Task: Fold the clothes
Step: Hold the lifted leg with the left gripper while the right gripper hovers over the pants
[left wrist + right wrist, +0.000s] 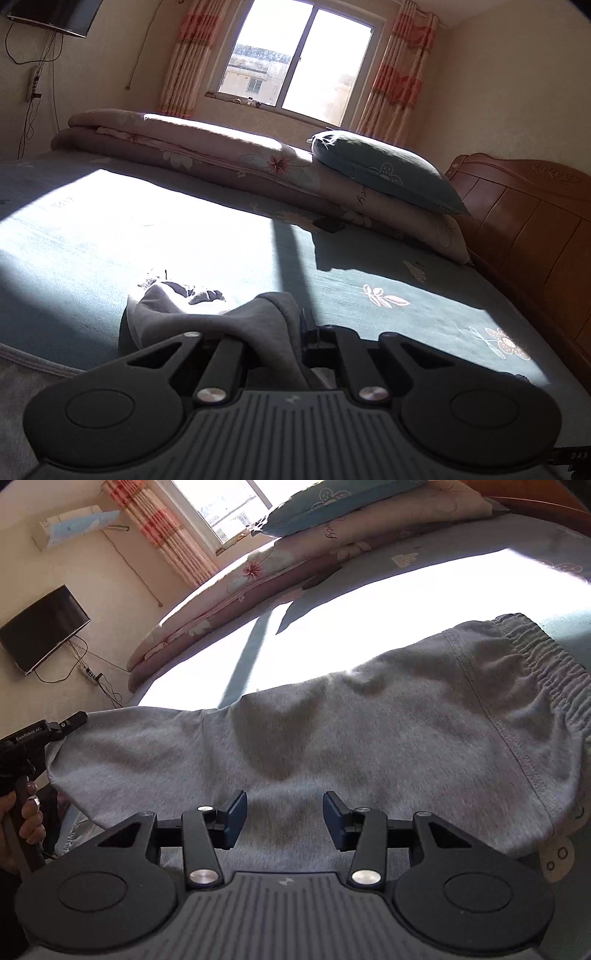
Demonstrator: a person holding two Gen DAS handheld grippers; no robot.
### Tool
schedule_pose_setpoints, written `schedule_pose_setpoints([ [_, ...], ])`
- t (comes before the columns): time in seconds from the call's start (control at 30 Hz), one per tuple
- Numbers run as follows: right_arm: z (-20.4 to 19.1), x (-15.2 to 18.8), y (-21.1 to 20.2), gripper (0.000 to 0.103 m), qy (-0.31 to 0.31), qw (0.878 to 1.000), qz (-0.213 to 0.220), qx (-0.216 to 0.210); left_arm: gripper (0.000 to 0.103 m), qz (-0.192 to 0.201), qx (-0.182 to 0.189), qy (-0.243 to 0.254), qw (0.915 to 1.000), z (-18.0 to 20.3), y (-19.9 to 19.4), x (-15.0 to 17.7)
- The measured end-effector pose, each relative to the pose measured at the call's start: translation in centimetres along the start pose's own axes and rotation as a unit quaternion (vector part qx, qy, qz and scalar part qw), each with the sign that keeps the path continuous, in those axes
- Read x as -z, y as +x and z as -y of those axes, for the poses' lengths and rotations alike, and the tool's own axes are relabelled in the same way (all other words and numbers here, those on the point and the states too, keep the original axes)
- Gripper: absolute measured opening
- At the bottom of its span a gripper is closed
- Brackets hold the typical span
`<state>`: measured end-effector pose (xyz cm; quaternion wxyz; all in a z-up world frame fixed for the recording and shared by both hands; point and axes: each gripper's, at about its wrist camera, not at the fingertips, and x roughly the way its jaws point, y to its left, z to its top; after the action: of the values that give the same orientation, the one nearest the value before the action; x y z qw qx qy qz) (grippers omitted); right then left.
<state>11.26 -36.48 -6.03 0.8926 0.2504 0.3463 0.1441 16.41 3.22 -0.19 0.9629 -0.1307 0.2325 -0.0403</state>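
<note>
**Grey sweatpants lifted at one end over the sunlit bed**

A pair of light grey fleece sweatpants (332, 731) lies stretched across the bed with the blue-green floral sheet (424, 295), partly in a bright patch of sun. In the right wrist view its gathered elastic waistband (546, 664) sits at the upper right, and the cloth runs from there down to the left edge of the picture.

The left gripper (72, 722) has its fingers closed tight on that far left end of the sweatpants. In the left wrist view the grey cloth bunches up between the closed fingers and drapes away over the sheet, with a darker fold behind it. A hand (26, 819) grips the black handle of this gripper at the lower left of the right wrist view.

The right gripper (284, 819) hovers over the middle of the sweatpants with its blue-padded fingers (236, 812) about half open. The pads are apart from each other and nothing is pinched between them; the grey cloth shows in the gap below.

Along the far side of the bed lies a folded pink floral quilt (207, 147), and a teal pillow with a white flower print (388, 170) rests on its right end. A brown wooden headboard (524, 214) stands to the right. Behind are a window (295, 59) with striped pink and cream curtains (399, 74) and a black wall-mounted television (44, 627).
</note>
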Motion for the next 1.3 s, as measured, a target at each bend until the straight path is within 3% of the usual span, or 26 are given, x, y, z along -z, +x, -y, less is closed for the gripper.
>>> schedule_pose_setpoints([
  [0.13, 0.6, 0.2, -0.6, 0.05, 0.012, 1.0, 0.007, -0.002, 0.007, -0.033, -0.018, -0.012, 0.9992, -1.2, -0.7, 1.8],
  [0.33, 1.3, 0.5, -1.4, 0.051, 0.028, 0.999, 0.02, -0.003, 0.007, -0.013, -0.022, -0.016, 0.9996, -1.8, -3.3, 1.7],
  [0.53, 1.6, 1.1, -1.4, 0.051, 0.036, 0.999, 0.019, 0.003, 0.007, -0.076, -0.07, -0.006, 0.9946, -3.3, -1.2, 4.9],
  [0.83, 1.1, 1.1, -2.2, 0.052, 0.026, 0.999, 0.022, 0.012, 0.007, -0.072, -0.024, -0.068, 0.9947, -5.3, -3.2, 3.3],
  [1.03, -0.2, 2.0, -2.7, 0.056, -0.046, 0.997, 0.017, 0.056, 0.007, -0.101, -0.016, -0.108, 0.9888, -6.3, -2.7, 4.4],
  [1.2, -0.6, 2.3, -2.9, 0.056, -0.058, 0.997, 0.012, 0.052, 0.007, -0.076, 0.003, -0.116, 0.9903, -6.5, -4.6, 2.8],
  [1.3, -1.2, 2.3, -2.6, 0.056, -0.074, 0.996, 0.01, 0.044, 0.007, -0.084, -0.011, -0.093, 0.9921, -6.4, -4.2, 3.0],
])
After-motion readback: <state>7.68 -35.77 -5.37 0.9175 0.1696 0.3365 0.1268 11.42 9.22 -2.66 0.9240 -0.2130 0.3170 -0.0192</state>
